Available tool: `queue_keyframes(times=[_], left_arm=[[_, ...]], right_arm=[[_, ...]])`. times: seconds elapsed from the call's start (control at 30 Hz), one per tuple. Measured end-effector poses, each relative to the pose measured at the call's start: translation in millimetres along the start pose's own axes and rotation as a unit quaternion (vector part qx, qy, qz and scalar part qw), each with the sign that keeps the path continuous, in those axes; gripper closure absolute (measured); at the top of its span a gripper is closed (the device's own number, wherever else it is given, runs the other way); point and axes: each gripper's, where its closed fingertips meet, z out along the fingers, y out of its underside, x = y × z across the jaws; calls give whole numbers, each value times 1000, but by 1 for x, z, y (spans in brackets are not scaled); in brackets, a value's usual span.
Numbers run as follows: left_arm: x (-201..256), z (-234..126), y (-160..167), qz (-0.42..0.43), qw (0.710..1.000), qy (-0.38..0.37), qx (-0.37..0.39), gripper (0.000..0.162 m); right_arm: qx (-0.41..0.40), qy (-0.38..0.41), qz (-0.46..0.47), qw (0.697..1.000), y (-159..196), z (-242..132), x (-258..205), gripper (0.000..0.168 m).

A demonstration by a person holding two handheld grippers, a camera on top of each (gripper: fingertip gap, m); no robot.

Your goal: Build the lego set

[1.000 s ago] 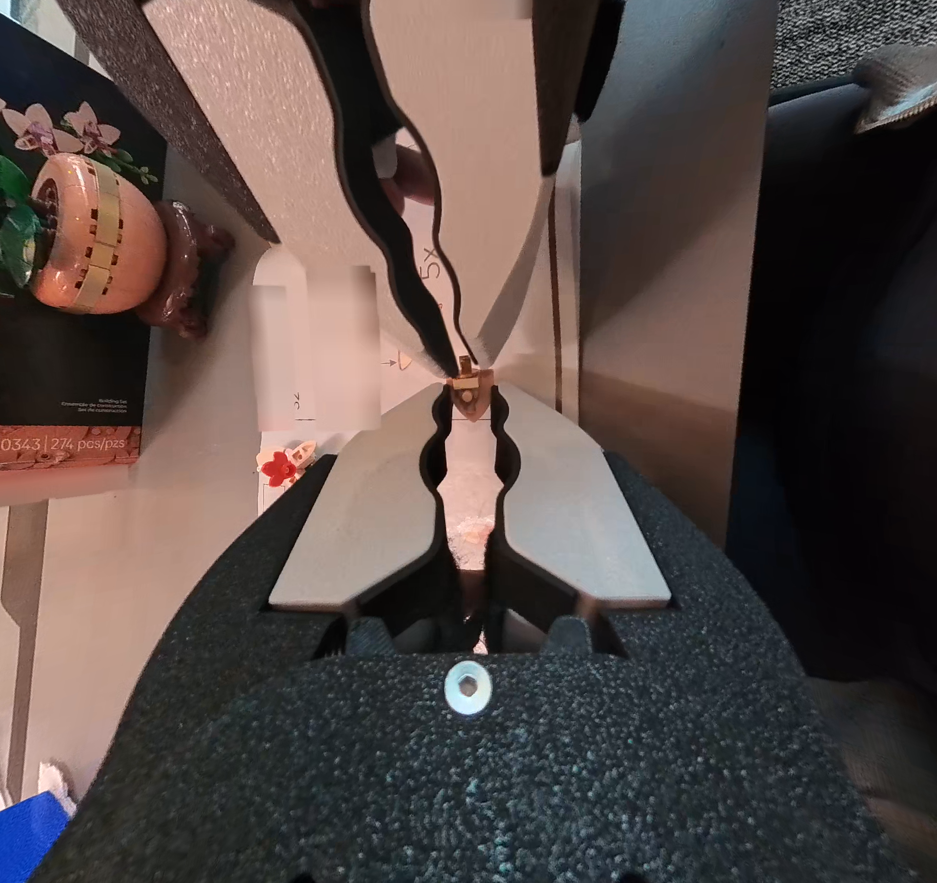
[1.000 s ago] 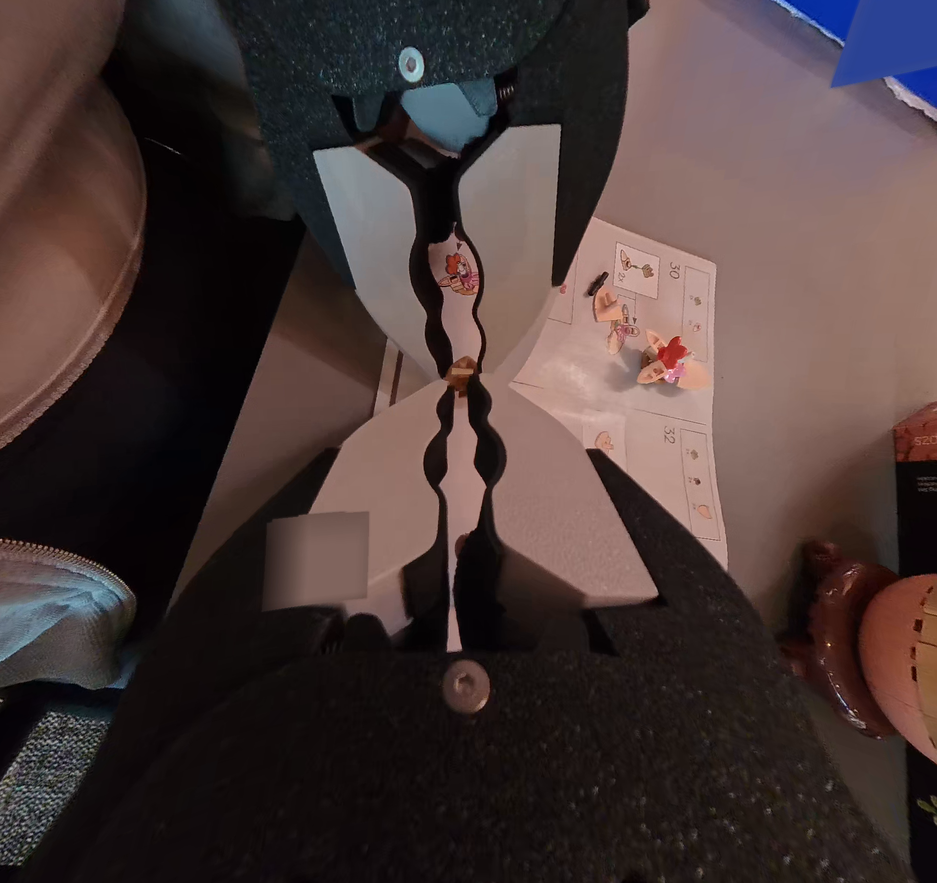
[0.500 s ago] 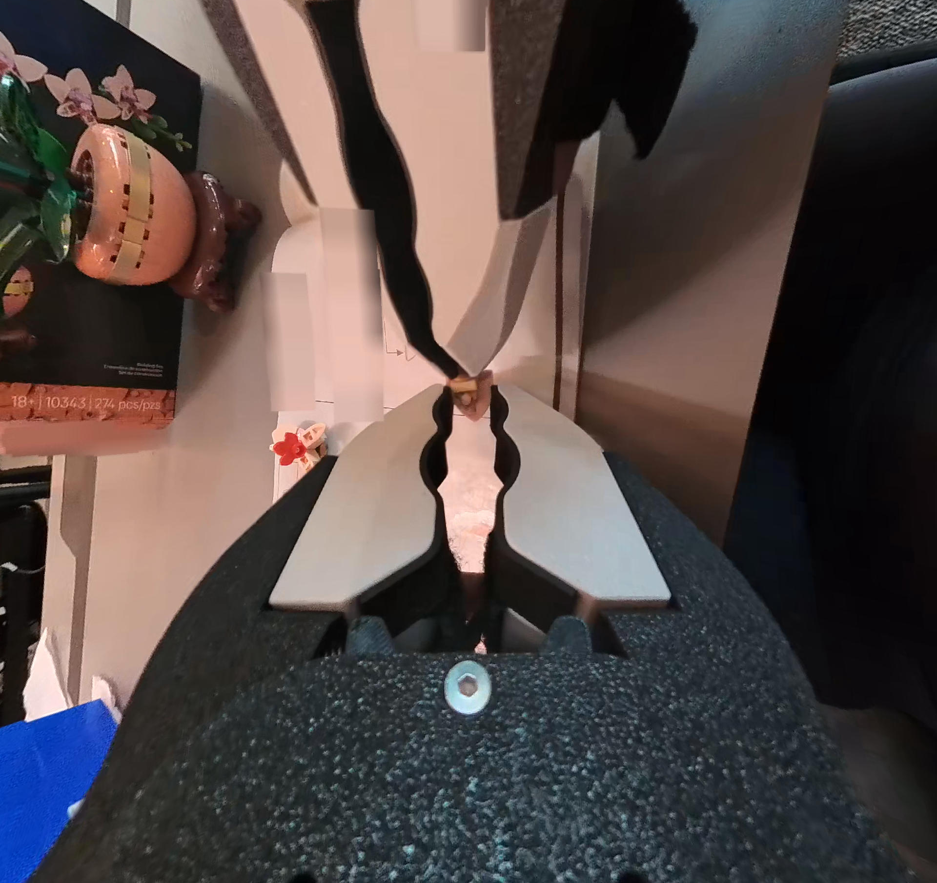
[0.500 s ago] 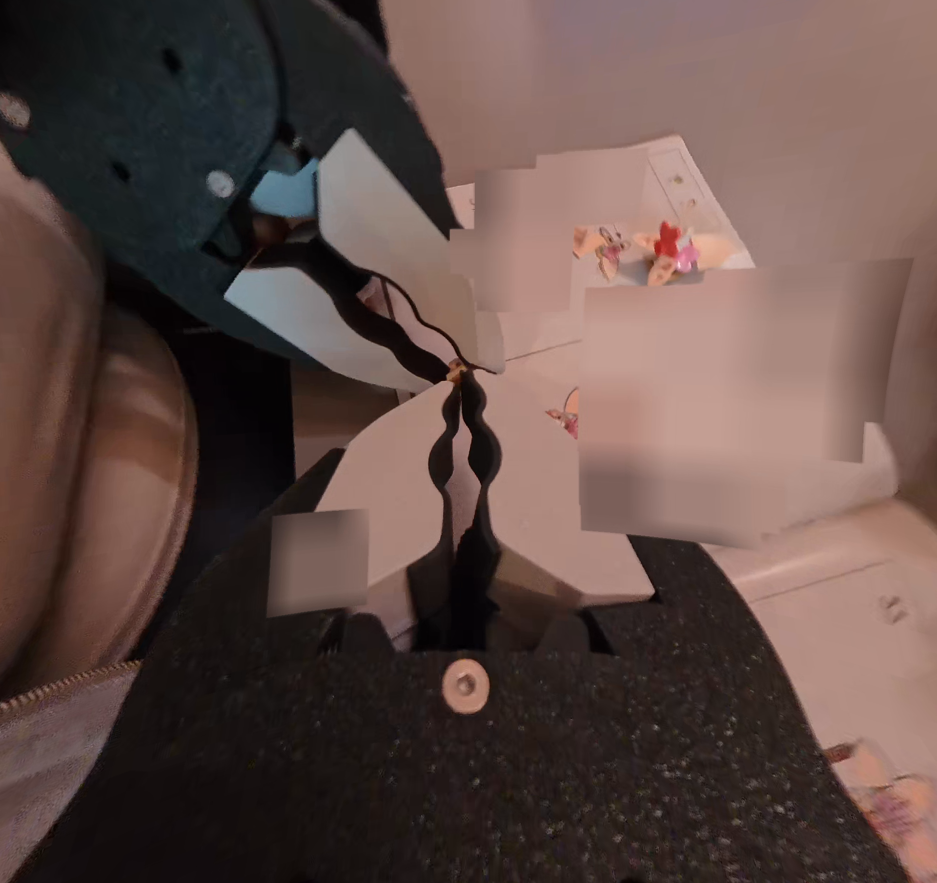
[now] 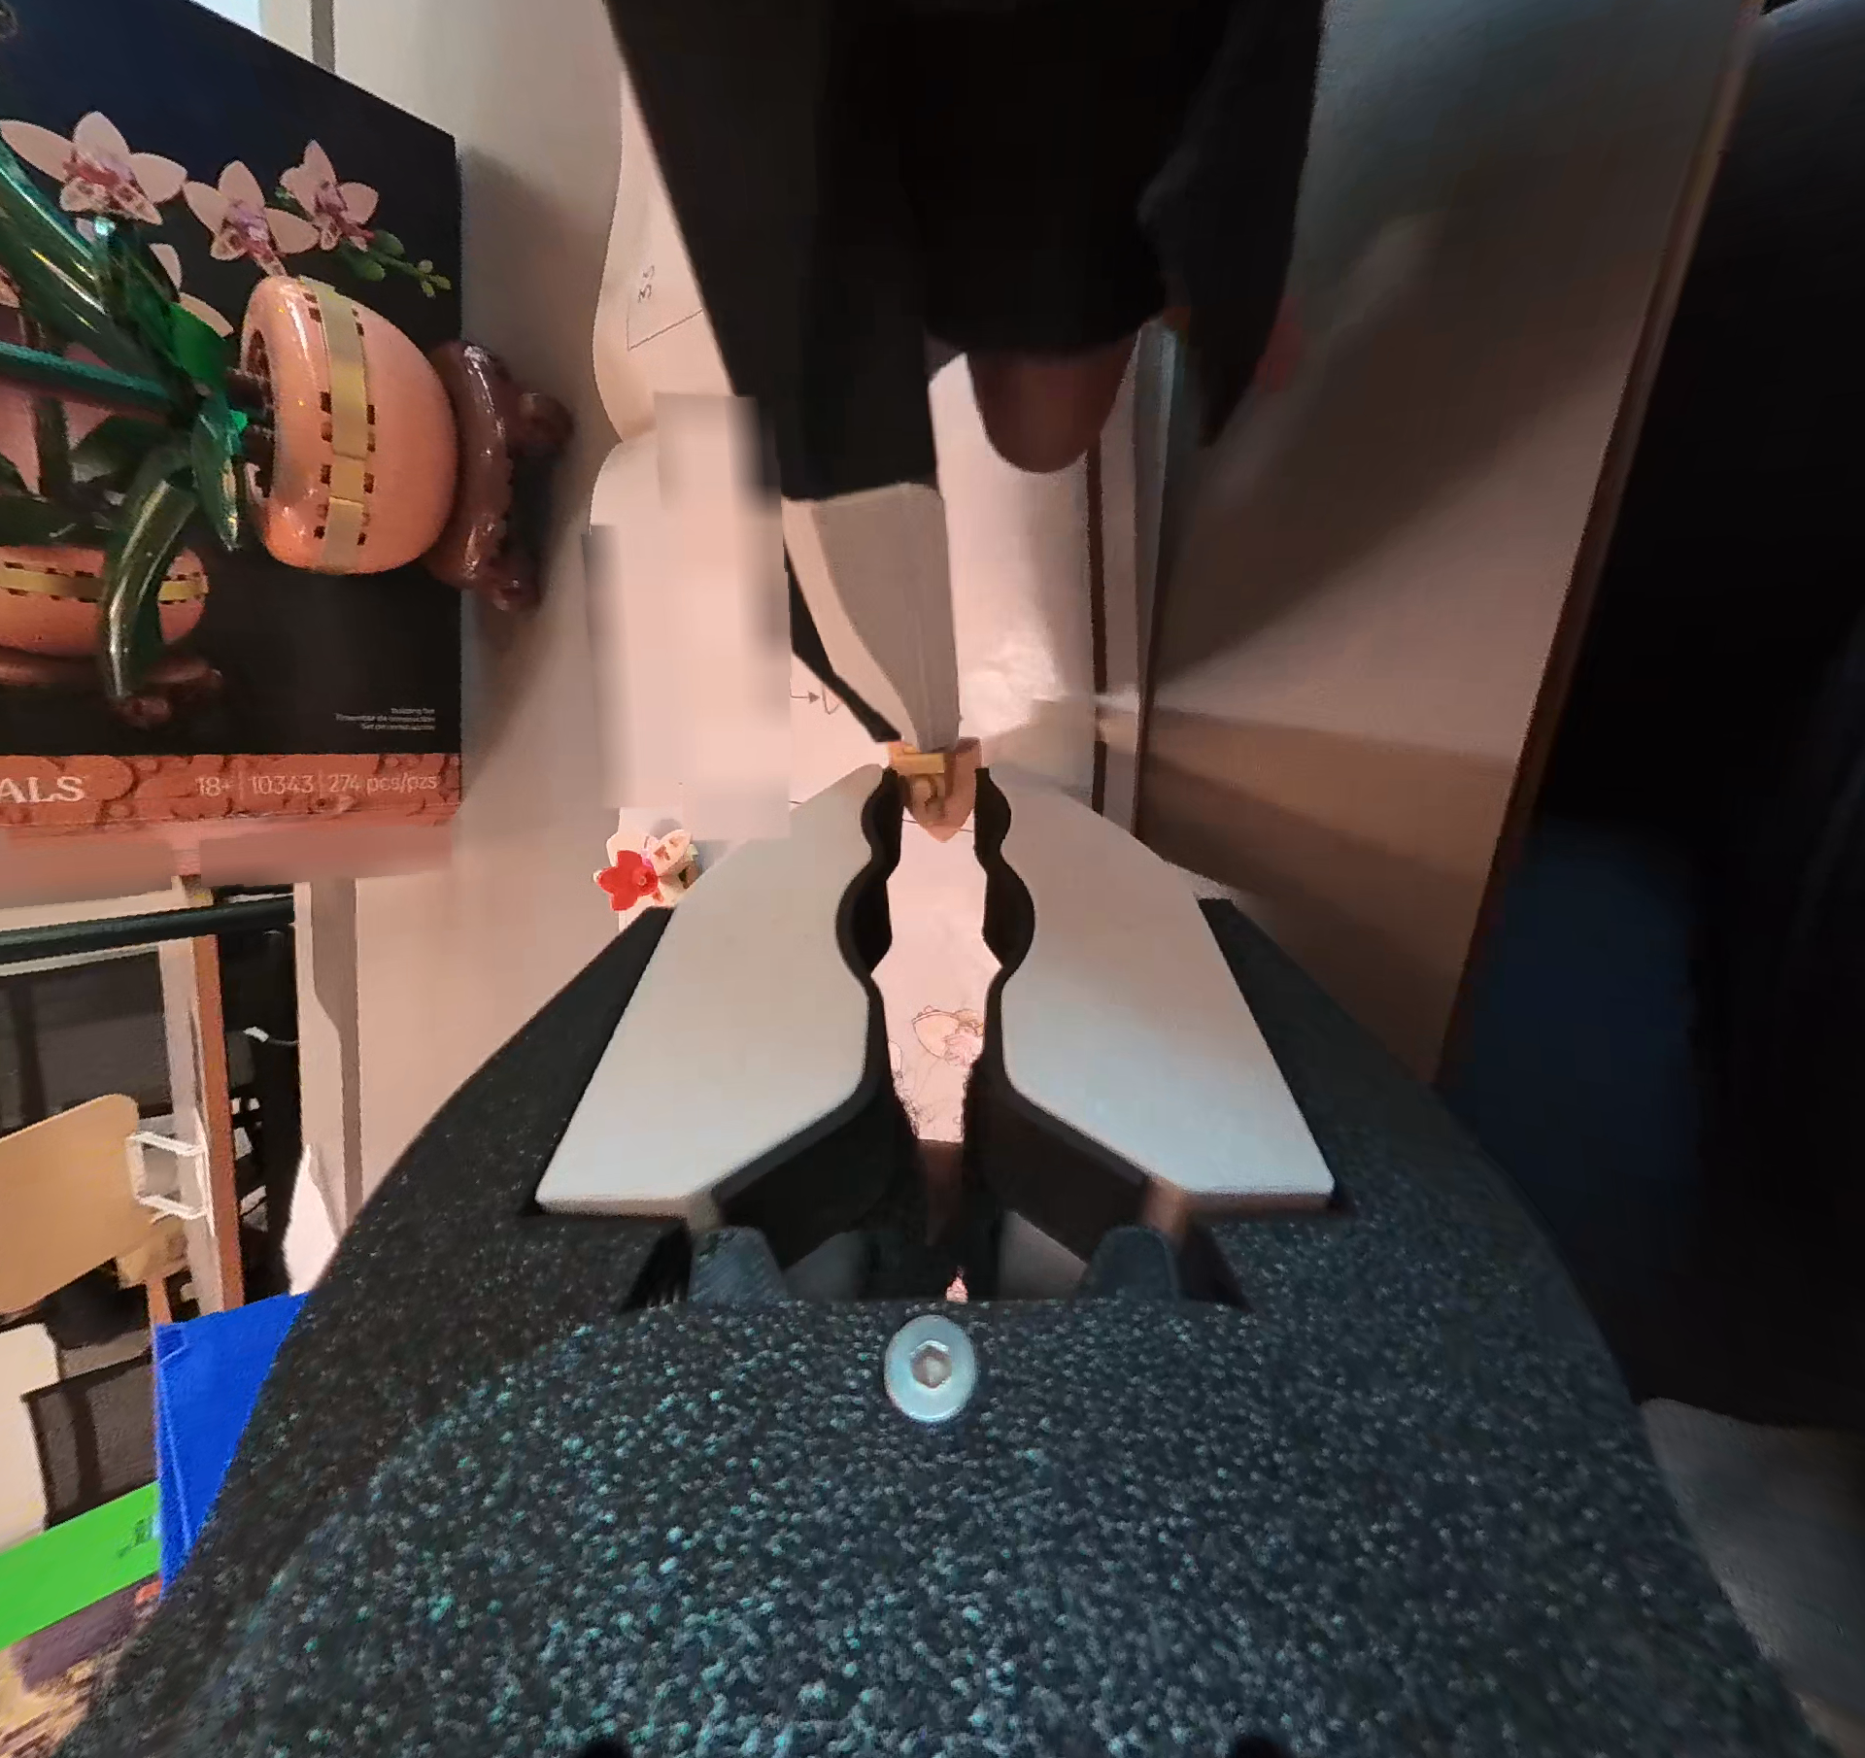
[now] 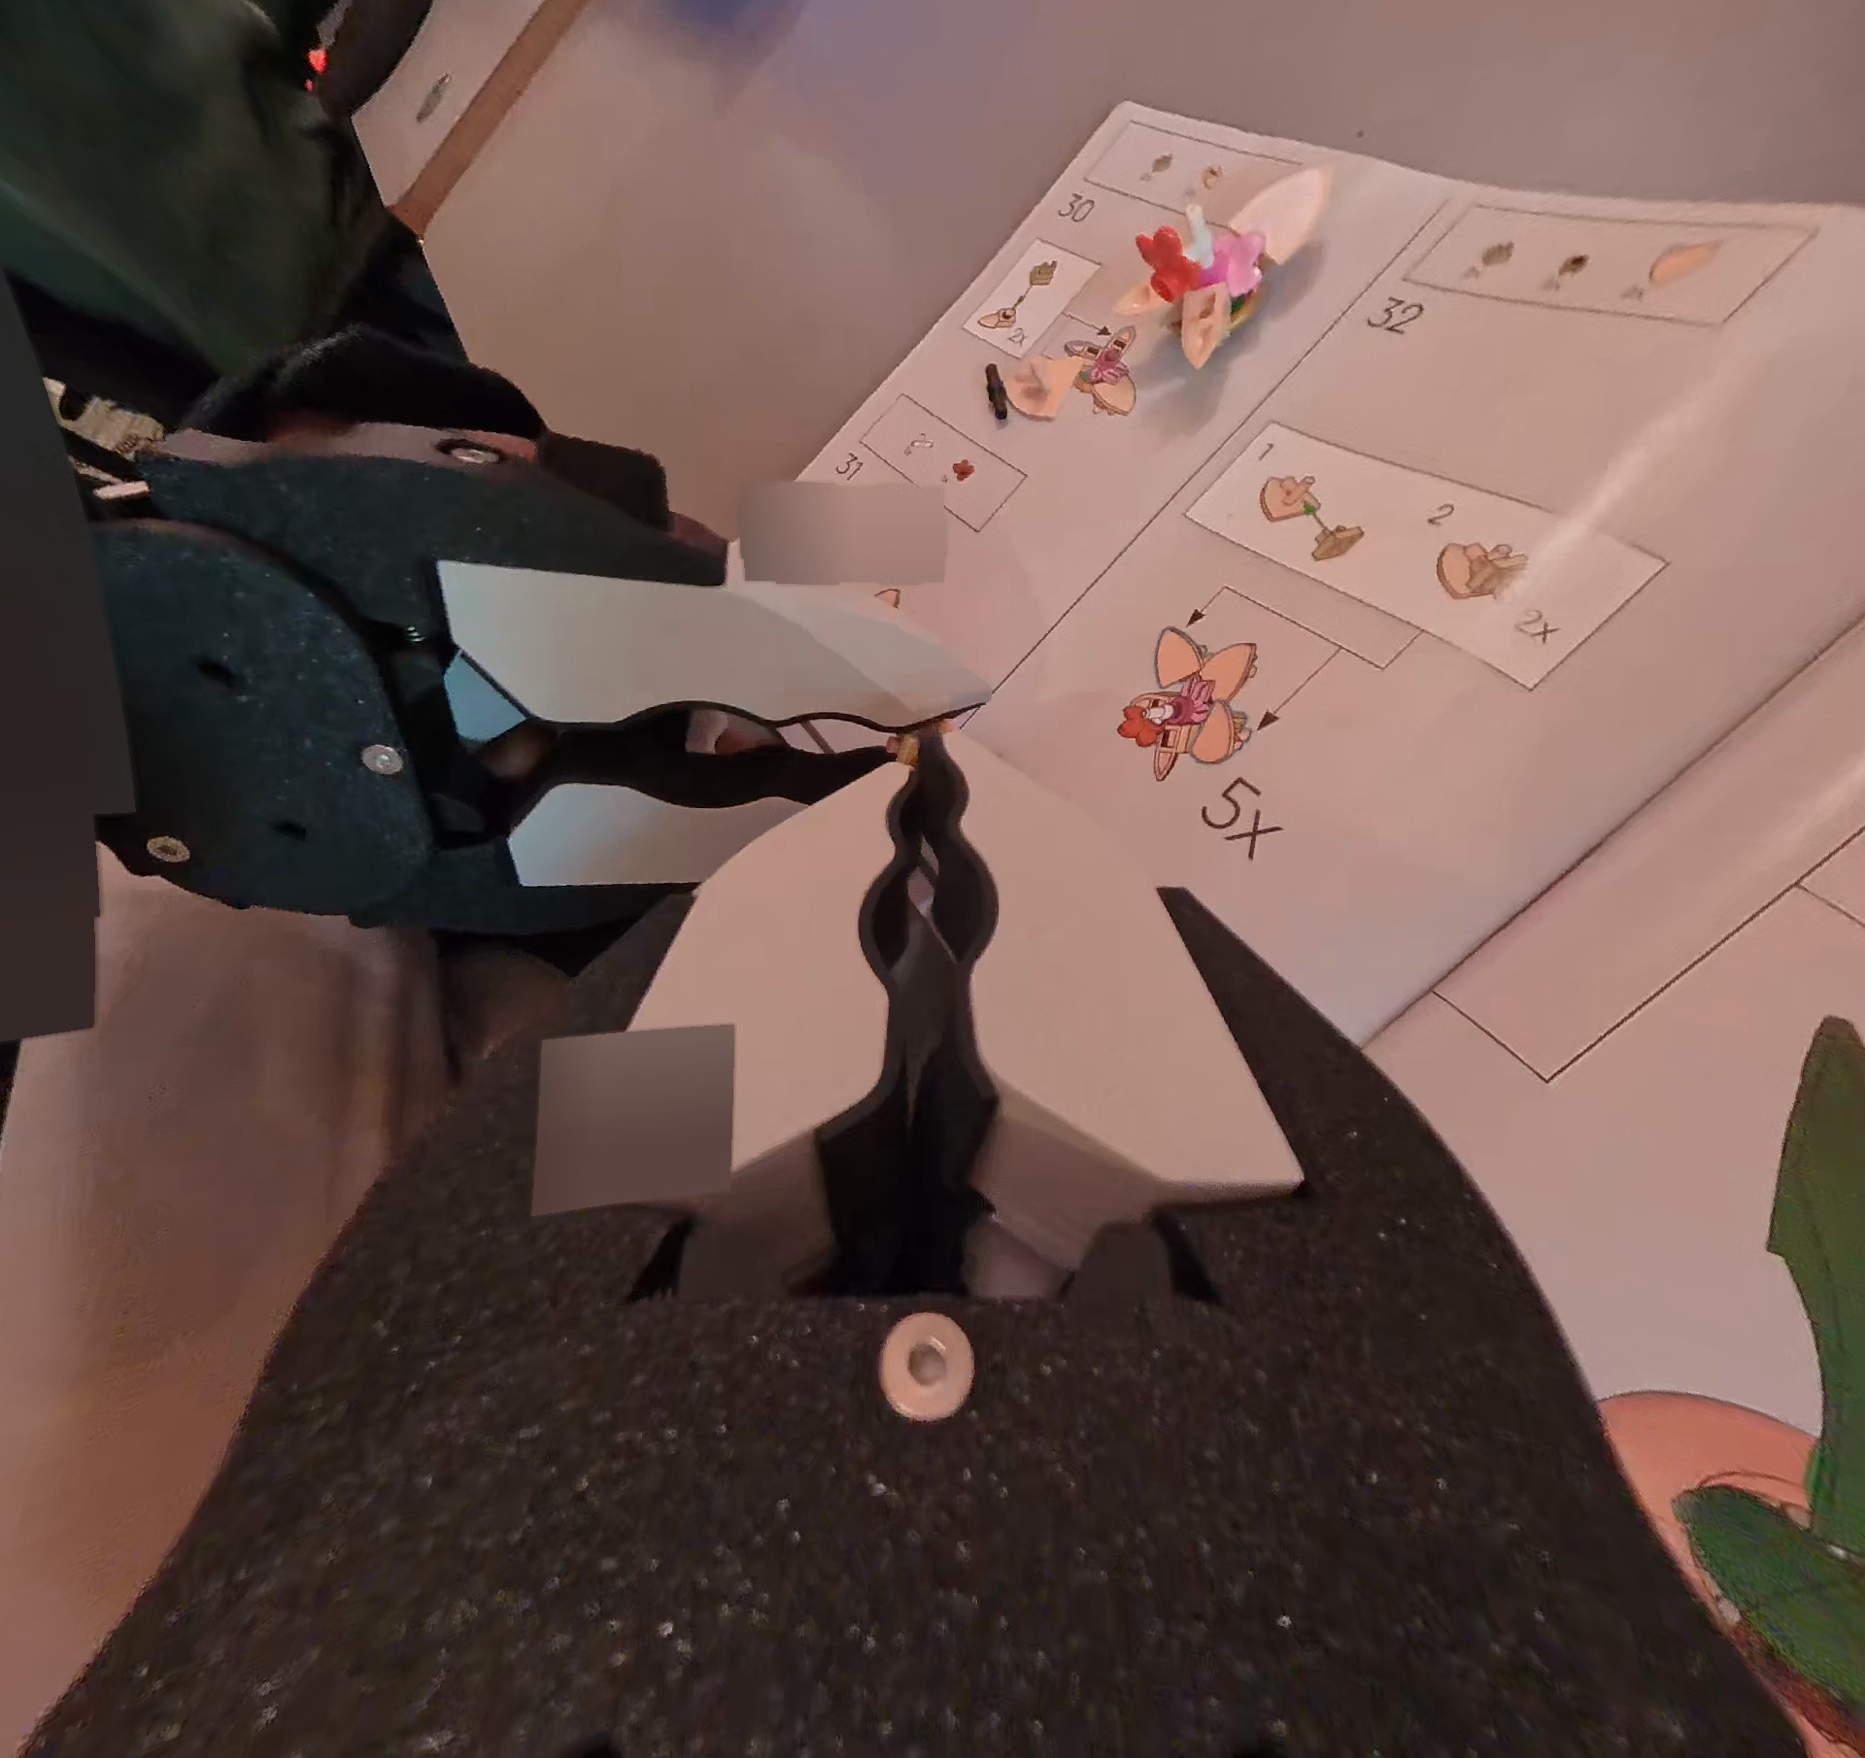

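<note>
My left gripper (image 5: 934,786) is shut on a small tan petal piece (image 5: 943,804), held in the air above the open instruction booklet (image 6: 1413,700). My right gripper (image 6: 923,763) is shut on a tiny gold-tan connector piece (image 5: 916,758) and comes down from above in the left wrist view. The two sets of tips meet, and the two pieces touch. In the right wrist view the left gripper enters from the left, and only a speck of the gold-tan connector piece (image 6: 905,749) shows at the joint.
A part-built flower with red, pink and tan parts (image 6: 1206,282) sits on the booklet, with a loose tan petal (image 6: 1039,388) and a black pin (image 6: 996,393) beside it. The set's box (image 5: 232,499) stands at the left. A blue bin (image 5: 217,1407) is near the table edge.
The grippers have turned about each other: the right now comes from straight above, and the left now enters the right wrist view from the left. Both stay shut with the pieces together.
</note>
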Motion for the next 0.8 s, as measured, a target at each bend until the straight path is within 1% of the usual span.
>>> queue_keyframes(times=[0.07, 0.13, 0.17, 0.2, 0.23, 0.27, 0.3, 0.33, 0.37, 0.43, 0.47, 0.53, 0.67, 0.8], left_arm=[[0, 0, 0, -6, 1000, 6, 5, 149], [1, 0, -1, -14, 1000, 19, 18, 148], [1, 0, -2, -25, 999, 34, 25, 148], [2, 1, -2, -39, 997, 51, 32, 148], [2, 1, -3, -51, 996, 66, 39, 148], [2, 2, -3, -60, 994, 77, 47, 148], [2, 2, -2, -67, 993, 84, 54, 148], [2, 2, -2, -68, 992, 86, 59, 148], [2, 2, -2, -66, 992, 85, 61, 148], [2, 2, -2, -62, 993, 85, 62, 148], [2, 2, -2, -64, 992, 87, 62, 148], [2, 3, -2, -71, 991, 94, 64, 148], [2, 3, -1, -75, 990, 97, 64, 148], [2, 3, -1, -73, 990, 100, 64, 148]], right_arm=[[1, -1, 5, 1000, 0, 0, 1, 168], [-2, -6, -18, 1000, 0, -1, 0, 168], [-5, -15, -40, 999, -1, -1, -2, 166], [-8, -23, -57, 998, -2, -2, -3, 156], [-15, -34, -81, 996, -2, -4, -5, 150], [-23, -36, -113, 993, -2, -7, -4, 149], [-30, -23, -151, 988, -1, -9, 1, 144], [-38, -11, -195, 980, 0, -11, 6, 144], [-42, -2, -241, 970, -1, -12, 10, 144], [-42, -7, -327, 944, -2, -11, 5, 151], [-39, 0, -362, 931, -5, -10, 5, 156], [-39, 11, -414, 909, -8, -7, 6, 158], [-44, -2, -459, 887, -6, 0, 2, 158], [-49, 9, -481, 876, -6, 6, 5, 164]])
